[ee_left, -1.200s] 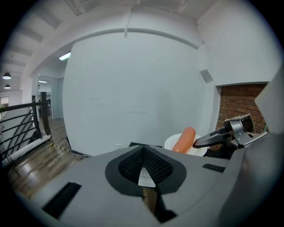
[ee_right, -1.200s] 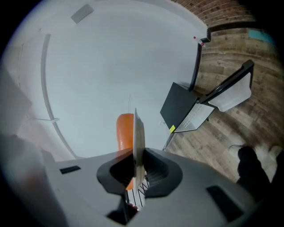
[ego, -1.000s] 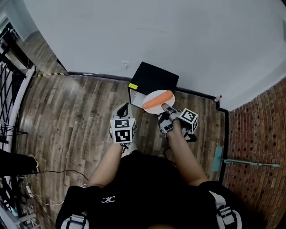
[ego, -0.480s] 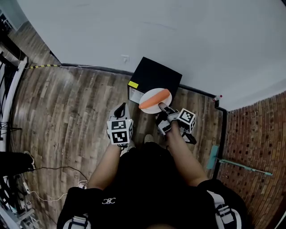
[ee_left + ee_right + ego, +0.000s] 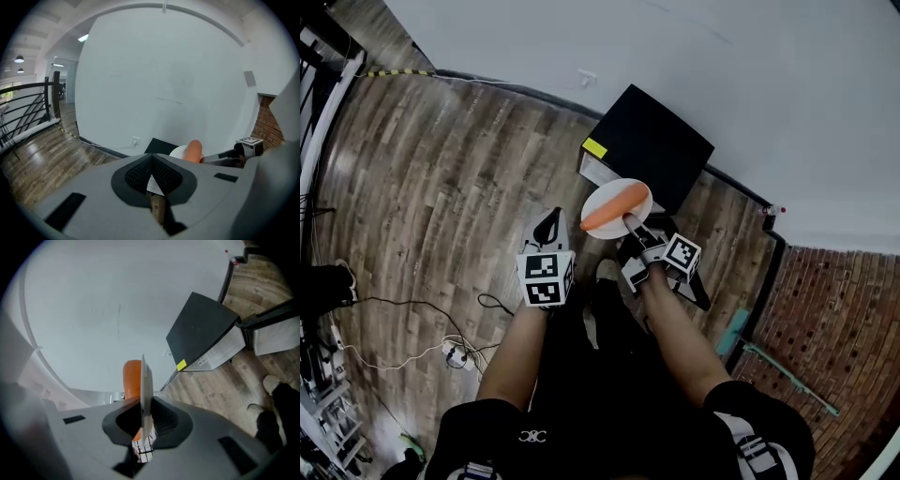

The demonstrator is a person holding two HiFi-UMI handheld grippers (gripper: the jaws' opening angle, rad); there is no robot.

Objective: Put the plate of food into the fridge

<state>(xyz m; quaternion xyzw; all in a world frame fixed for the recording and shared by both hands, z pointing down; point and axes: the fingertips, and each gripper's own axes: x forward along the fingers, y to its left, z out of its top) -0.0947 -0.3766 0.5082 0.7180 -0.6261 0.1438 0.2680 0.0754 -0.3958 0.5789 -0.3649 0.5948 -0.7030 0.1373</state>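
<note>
The fingers of the right gripper are pinched narrow on the near rim of the white plate, which shows edge-on between the pads in the right gripper view. The rest of the plate reaches out ahead of the fingers. A long orange piece of food lies across it. From above, the plate hangs in the air over the near corner of the small black fridge. The fridge stands on the wooden floor against the white wall. The left gripper is held just beside the plate on its left and does not touch it. Its fingers are drawn together with nothing between them, and they point toward the fridge.
</note>
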